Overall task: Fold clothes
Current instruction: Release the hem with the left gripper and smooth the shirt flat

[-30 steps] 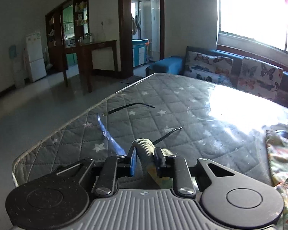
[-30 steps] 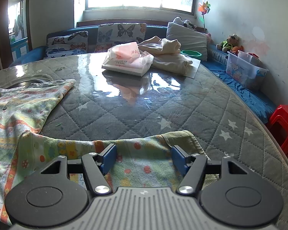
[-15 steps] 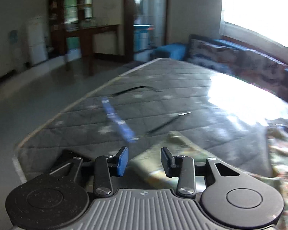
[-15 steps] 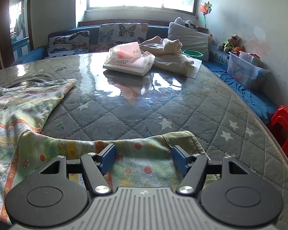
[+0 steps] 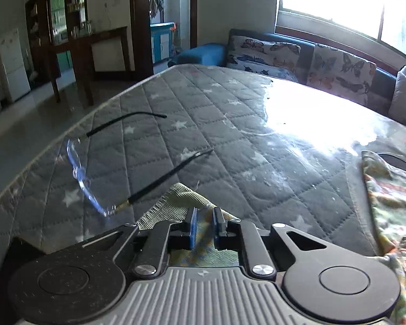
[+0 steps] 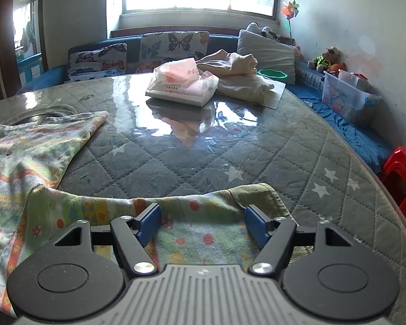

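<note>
One quilted grey mattress (image 6: pixel 230 146) under clear plastic fills both views, and the garment (image 6: pixel 27 162) — a printed children's top in green, yellow and orange — lies spread across its near left part, one sleeve reaching toward the near edge. Beyond it sit a cream cloth heap (image 6: pixel 241 78) and a tissue pack (image 6: pixel 182 85), touching. Rimless glasses (image 5: pixel 100 173) rest near the mattress's left edge, just beside a ribbed cuff (image 5: pixel 173 203). Right gripper (image 6: pixel 203 224) hovers over the sleeve, jaws spread wide, gripping nothing. Left gripper (image 5: pixel 204 226) has its jaws nearly together over that cuff — a narrow gap shows, fabric between the pads.
</note>
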Tool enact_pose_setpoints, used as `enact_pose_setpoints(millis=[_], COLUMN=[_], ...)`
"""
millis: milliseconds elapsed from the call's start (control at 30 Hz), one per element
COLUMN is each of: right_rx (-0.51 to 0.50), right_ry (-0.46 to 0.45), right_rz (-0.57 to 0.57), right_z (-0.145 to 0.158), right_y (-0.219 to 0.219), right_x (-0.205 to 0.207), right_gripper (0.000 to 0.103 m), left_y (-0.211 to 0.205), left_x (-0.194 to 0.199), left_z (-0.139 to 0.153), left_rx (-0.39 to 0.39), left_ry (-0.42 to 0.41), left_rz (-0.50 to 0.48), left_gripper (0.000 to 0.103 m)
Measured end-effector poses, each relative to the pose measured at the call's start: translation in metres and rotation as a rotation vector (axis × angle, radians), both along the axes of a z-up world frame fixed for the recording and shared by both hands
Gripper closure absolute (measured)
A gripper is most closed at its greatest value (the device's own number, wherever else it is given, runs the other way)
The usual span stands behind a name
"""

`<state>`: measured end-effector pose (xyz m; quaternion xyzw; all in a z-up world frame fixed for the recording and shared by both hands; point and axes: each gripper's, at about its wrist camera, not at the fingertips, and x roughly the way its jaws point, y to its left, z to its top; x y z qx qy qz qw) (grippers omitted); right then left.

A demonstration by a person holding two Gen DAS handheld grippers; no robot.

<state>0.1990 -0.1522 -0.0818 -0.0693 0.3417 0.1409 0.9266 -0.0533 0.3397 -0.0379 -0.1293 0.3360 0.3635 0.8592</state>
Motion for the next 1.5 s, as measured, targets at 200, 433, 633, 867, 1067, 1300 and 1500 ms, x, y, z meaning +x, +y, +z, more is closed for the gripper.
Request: enact_pose_setpoints(millis=[200, 433, 633, 867, 1067, 1300, 1500], right_rx=[-0.031, -0.028, -0.027, -0.055, -0.111, -0.105, -0.048], right_ry=[-0.006, -0.030, -0.027, -0.020, 0.000, 0.058, 0.023], right_rz=[0.007, 0.169, 0.431, 0.648, 0.714, 0.713, 0.674], right_z=[0.004, 0.027, 0.039, 0.037, 0.022, 0.023, 0.044], right_y=[0.004, 0.031, 0.078, 0.130, 0.142, 0.132, 0.132], right_x=[-0.002, -0.030, -0.064, -0.101, -0.124, -0.120, -0.099], right_gripper=[0.032, 0.032, 0.032, 0.034, 0.035, 0.036, 0.036], left_y=[-0.003, -0.030, -0.096, -0.167, -0.192, -0.189, -0.194], left_x=[0.000, -0.006, 0.002, 0.010, 0.009, 0.002, 0.011], left_z=[0.003, 0.030, 0.042, 0.032, 0.008, 0.010, 0.034], left_rx=[0.005, -0.016, -0.089, -0.127, -0.161, -0.178, -0.168], left_ry=[-0.006, -0.071, -0.097, -0.095, -0.027, -0.008, -0.076], left_rz=[-0.007, -0.099, -0.380, -0.656, -0.748, -0.775, -0.815], left_gripper=[0.089, 0.087, 0.083, 0.083, 0.084, 0.083, 0.083])
